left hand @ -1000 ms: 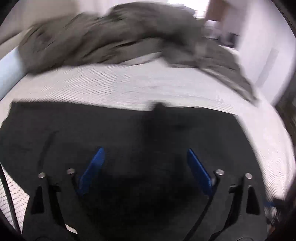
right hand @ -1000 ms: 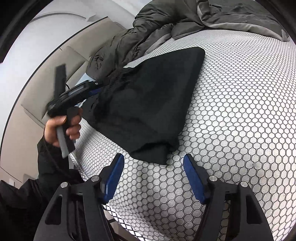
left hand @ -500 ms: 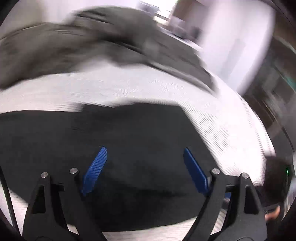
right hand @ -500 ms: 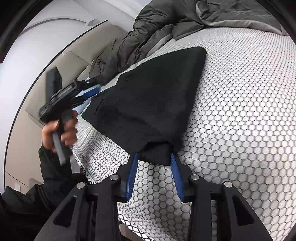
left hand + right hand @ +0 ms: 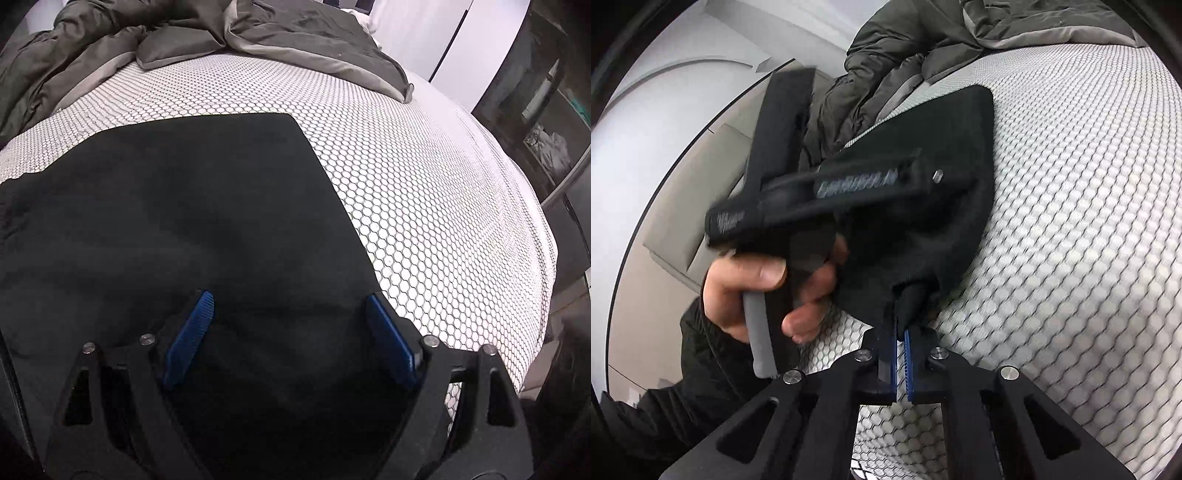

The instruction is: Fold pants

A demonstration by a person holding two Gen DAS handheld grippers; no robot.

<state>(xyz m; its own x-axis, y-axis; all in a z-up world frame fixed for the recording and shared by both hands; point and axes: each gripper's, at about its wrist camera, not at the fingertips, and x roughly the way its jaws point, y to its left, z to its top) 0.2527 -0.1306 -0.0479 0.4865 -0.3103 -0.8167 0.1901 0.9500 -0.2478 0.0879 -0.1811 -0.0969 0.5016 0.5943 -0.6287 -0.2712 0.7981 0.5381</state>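
The black pants (image 5: pixel 177 221) lie folded flat on the white honeycomb-patterned bed sheet (image 5: pixel 424 206). My left gripper (image 5: pixel 288 332) is open, its blue pads spread wide just above the pants' near part. In the right wrist view my right gripper (image 5: pixel 900 332) is shut on the near corner of the pants (image 5: pixel 945 206), lifting it off the sheet (image 5: pixel 1071 221). The left gripper's body, held in a hand (image 5: pixel 764 280), hovers over the pants' left side there.
A crumpled grey duvet (image 5: pixel 110 48) lies along the far side of the bed, also in the right wrist view (image 5: pixel 905 55). The bed's right edge (image 5: pixel 543 236) drops off toward dark furniture (image 5: pixel 546 110). A beige headboard (image 5: pixel 701 192) stands at left.
My right gripper closed on the pants' near corner and lifted it. My left gripper swung right over the pants, staying open, and now sits close to the right gripper.
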